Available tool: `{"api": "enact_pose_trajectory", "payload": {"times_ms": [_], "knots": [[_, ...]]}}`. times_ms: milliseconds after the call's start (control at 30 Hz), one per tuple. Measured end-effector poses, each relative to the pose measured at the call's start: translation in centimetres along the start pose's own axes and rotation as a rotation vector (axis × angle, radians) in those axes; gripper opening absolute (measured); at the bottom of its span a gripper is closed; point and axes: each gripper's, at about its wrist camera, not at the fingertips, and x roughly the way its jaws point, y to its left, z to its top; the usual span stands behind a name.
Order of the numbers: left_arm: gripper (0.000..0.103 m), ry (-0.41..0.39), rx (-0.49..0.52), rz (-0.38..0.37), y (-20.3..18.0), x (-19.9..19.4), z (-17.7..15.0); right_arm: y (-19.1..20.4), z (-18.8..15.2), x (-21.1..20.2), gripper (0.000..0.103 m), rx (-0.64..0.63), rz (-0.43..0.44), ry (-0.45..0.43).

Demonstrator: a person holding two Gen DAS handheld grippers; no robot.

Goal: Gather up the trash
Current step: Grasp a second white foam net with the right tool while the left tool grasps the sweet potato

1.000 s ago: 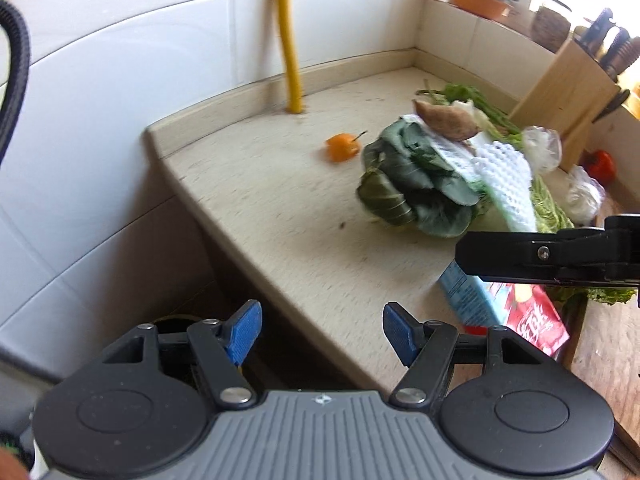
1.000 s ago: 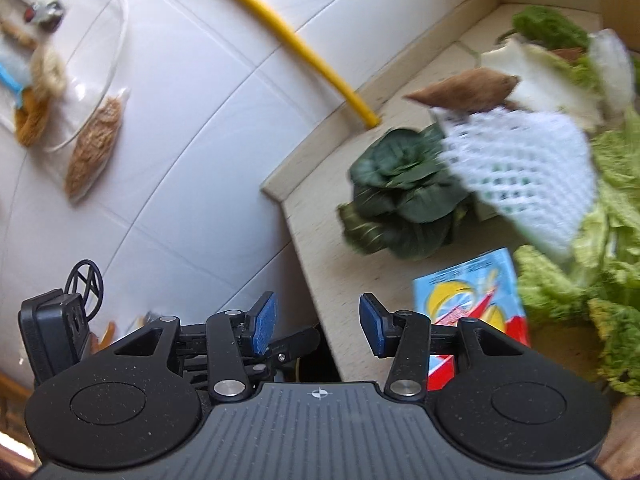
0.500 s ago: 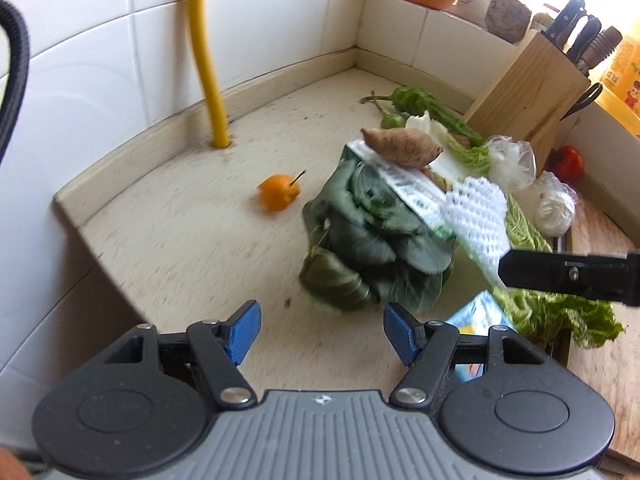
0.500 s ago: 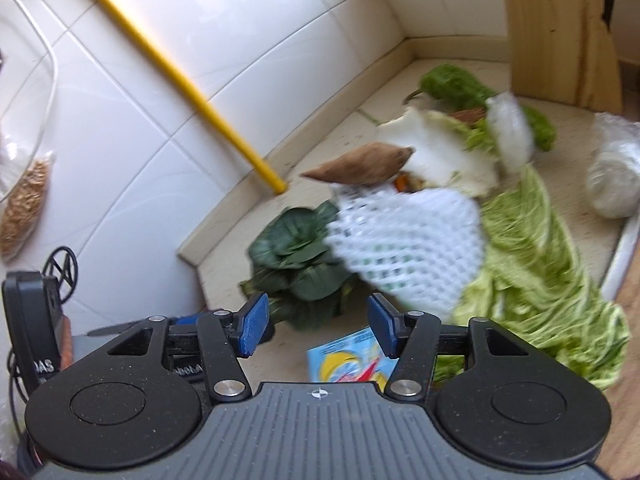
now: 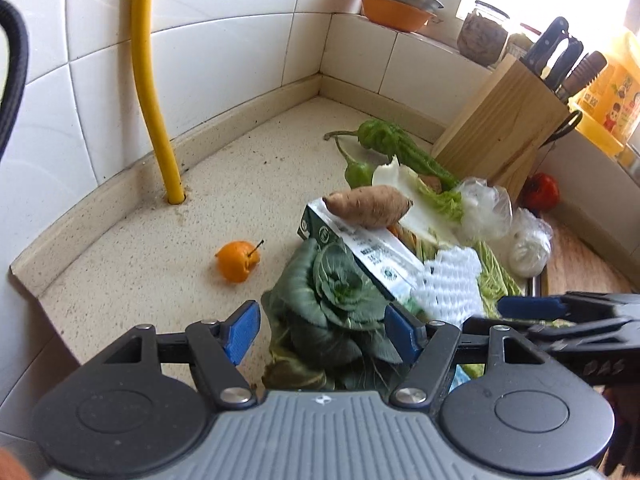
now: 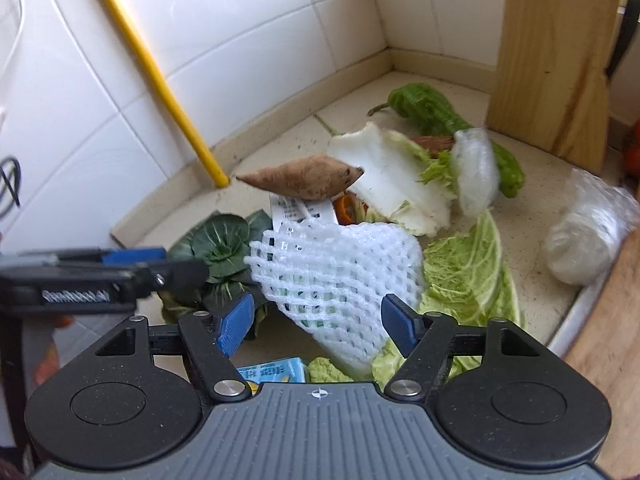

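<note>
We hold both grippers over a beige stone counter (image 5: pixel 132 264) in a tiled corner. Our left gripper (image 5: pixel 320 334) has its blue-padded jaws spread wide with nothing between them; a dark green leafy cabbage (image 5: pixel 332 304) lies just beyond its tips. Our right gripper (image 6: pixel 318 320) is likewise spread wide and grips nothing, its tips to either side of the near end of a white foam net (image 6: pixel 340 268), which we see through the gap; we cannot tell whether the pads touch it.

The net lies draped over a green and white carton (image 5: pixel 360 248), which leans on the dark cabbage. A sweet potato (image 5: pixel 368 204) rests on the carton's upper end. Below the net, close to the right gripper's body, a blue printed packet (image 6: pixel 272 370) peeks out on the counter. To the right of the net, pale cabbage leaves (image 6: pixel 468 280) are spread flat, and a white cabbage stalk piece (image 6: pixel 388 176) lies behind them. Long green peppers (image 5: pixel 384 136) lie toward the corner, near a wooden knife block (image 5: pixel 500 128). Two crumpled clear plastic bags (image 5: pixel 484 208) sit beside the leaves, one nearer the knife block and the other (image 6: pixel 588 240) by the edge of a wooden board.

A small orange fruit (image 5: pixel 238 260) with a stem sits alone on the bare counter, well apart from the pile, between it and a yellow pipe (image 5: pixel 154 80) that runs down the tiles into the counter.
</note>
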Motion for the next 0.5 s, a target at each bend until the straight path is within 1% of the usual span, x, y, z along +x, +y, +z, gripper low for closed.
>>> {"api": "enact_pose_trajectory", "payload": {"times_ms": [133,200,233,267,333,367,400,467,500], "knots": [[0.065,-0.006,0.008,-0.006,0.0,0.3,0.9,-0.4,0.6,1.8,0.082,-0.062,-0.044,0.023],[0.065,-0.008,0.021,-0.008,-0.2,0.6,1.4,-1.1,0.6,2.7,0.081,-0.06,-0.048,0.044],[0.065,-0.007,0.03,-0.01,-0.3,0.8,1.7,-1.4,0.6,2.8,0.08,-0.045,-0.034,0.051],[0.065,-0.006,0.041,-0.014,-0.5,1.0,2.0,-1.9,0.5,2.7,0.075,-0.02,-0.017,0.049],[0.065,-0.006,0.073,-0.029,-0.8,1.3,2.7,-2.5,0.5,2.3,0.061,0.012,-0.011,0.05],[0.065,-0.009,0.091,-0.04,-0.9,1.4,3.2,-2.8,0.5,2.0,0.049,0.035,-0.015,0.052],[0.065,-0.014,0.109,-0.047,-1.1,1.5,3.7,-3.3,0.5,1.6,0.038,0.066,-0.006,0.056],[0.065,-0.027,0.157,-0.054,-1.5,1.7,4.9,-4.3,0.4,0.8,0.029,0.135,0.034,0.055],[0.065,-0.038,0.187,-0.055,-1.9,1.8,5.4,-4.7,0.3,0.3,0.028,0.164,0.045,0.046]]}}
